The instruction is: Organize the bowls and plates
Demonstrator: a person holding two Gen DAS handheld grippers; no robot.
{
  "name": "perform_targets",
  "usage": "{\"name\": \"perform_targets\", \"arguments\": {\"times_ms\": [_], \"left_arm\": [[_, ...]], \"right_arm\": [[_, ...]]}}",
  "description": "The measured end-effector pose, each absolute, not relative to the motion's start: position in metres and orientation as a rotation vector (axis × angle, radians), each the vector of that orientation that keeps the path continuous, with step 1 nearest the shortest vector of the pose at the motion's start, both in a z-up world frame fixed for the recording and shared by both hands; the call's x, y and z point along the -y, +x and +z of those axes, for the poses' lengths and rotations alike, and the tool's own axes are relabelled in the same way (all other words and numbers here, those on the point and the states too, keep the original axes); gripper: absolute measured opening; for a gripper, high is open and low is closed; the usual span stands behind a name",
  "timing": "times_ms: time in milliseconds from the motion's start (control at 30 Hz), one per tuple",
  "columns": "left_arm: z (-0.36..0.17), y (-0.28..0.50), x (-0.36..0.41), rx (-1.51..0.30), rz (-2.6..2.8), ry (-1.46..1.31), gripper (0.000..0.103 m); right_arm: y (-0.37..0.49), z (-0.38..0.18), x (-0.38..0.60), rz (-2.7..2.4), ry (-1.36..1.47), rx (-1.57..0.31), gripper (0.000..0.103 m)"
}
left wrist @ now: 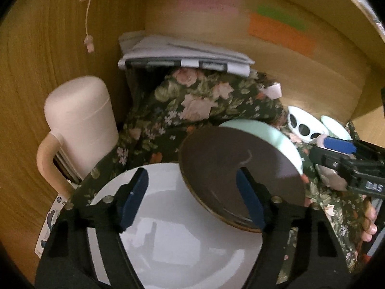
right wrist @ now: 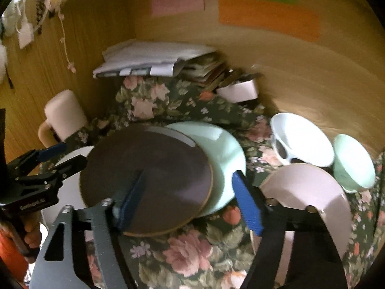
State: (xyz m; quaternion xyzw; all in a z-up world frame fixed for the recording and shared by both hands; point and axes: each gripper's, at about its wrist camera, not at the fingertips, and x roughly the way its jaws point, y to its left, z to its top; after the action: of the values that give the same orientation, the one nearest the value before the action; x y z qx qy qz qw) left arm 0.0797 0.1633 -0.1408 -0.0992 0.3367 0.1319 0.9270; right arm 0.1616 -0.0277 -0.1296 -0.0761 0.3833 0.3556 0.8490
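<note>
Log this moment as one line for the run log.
scene: dishes on floral cloth | left gripper: open over white plate | right gripper: open around dark plate edge | nothing held

Floral cloth (right wrist: 187, 252) — plates, bowls atop

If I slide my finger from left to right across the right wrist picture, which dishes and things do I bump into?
Pink mug → dark round plate → mint green bowl → white bowl with dark spots → small mint green bowl. They all sit on the flowery cloth.
</note>
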Motion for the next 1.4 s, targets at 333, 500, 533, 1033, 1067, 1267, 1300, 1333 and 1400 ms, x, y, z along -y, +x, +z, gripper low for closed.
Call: {"name": "perform_targets", "arguments": {"times_ms": [333, 500, 533, 1033, 1067, 1267, 1300, 1333, 1400], "left_arm": [[-0.148, 0.096, -0.173, -0.771, 0.210, -0.233, 0.062], [-0.153, 0.102, -0.178, -0.793, 0.203, -0.251, 0.053], [-0.153, 0.102, -0.178, -0.796, 0.199, -0.254, 0.052], [-0.161, 0.106, -0.180, -0.830, 0.159, -0.261, 0.032], [-0.162, 0.106, -0.181, -0.837, 0.157, -0.265, 0.028], [-0.160, 0.101, -0.186, -0.839, 0.166, -0.283, 0.024], [-0.160, 0.100, -0.187, -0.841, 0.166, -0.287, 0.024], [-0.160, 0.099, -0.188, -0.842, 0.164, -0.291, 0.024], [-0.159, 0.096, -0.189, -0.847, 0.162, -0.297, 0.024]], "right_arm": [[0.198, -0.160, -0.003, 0.718, -0.206, -0.945, 0.036], [0.206, -0.166, -0.008, 0.677, -0.231, -0.965, 0.032], [0.208, -0.167, -0.009, 0.675, -0.236, -0.970, 0.032], [0.220, -0.184, -0.010, 0.676, -0.246, -1.059, 0.030], [0.219, -0.185, -0.010, 0.678, -0.243, -1.060, 0.029], [0.207, -0.188, -0.007, 0.714, -0.205, -1.059, 0.029], [0.204, -0.188, -0.006, 0.718, -0.199, -1.058, 0.029], [0.199, -0.185, -0.006, 0.722, -0.191, -1.058, 0.029], [0.195, -0.183, -0.004, 0.730, -0.180, -1.056, 0.029]]}}
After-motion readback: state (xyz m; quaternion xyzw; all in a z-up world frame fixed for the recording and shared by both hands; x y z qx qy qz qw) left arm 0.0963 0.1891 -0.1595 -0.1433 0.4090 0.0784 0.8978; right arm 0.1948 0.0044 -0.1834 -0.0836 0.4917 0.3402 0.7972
